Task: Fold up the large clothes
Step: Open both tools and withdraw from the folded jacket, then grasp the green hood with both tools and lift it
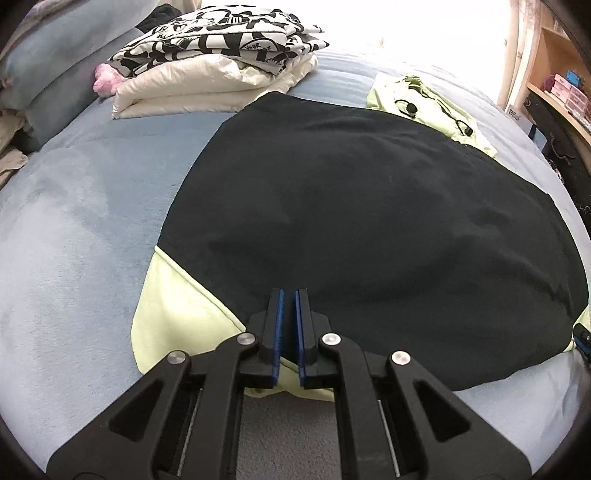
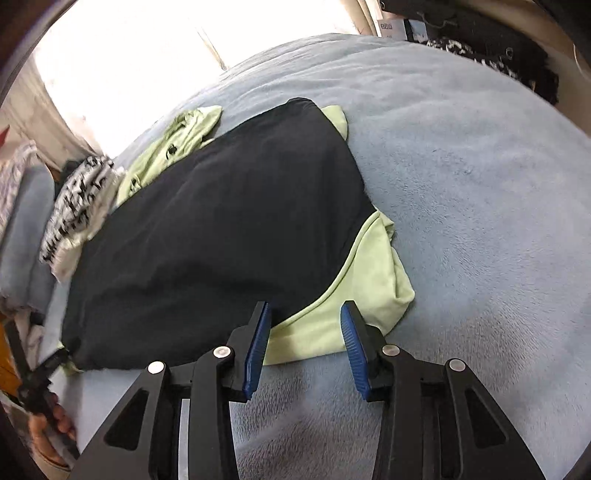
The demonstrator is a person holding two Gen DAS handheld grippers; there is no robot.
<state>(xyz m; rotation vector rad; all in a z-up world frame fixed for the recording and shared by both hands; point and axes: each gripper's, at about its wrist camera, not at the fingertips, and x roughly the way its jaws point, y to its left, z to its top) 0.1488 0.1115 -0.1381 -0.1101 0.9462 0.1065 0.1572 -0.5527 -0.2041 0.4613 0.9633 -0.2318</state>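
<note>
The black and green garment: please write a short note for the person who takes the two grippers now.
Left gripper: shut on the near hem of the black and green garment.
Right gripper: open, over the green corner at the other end of that hem, gripping nothing.
Garment: flat on the blue blanket, black panel up, green hood at the far end.
Done: spread out, as far as can be seen.
Left: probably close the right gripper on its corner, then fold.

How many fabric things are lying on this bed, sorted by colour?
Black and lime green: 1, the garment being folded
Black-and-white print: 1, the printed fabric
Cream: 1, the folded quilt beneath it
Pink: 1, a fluffy item
Total: 4
</note>
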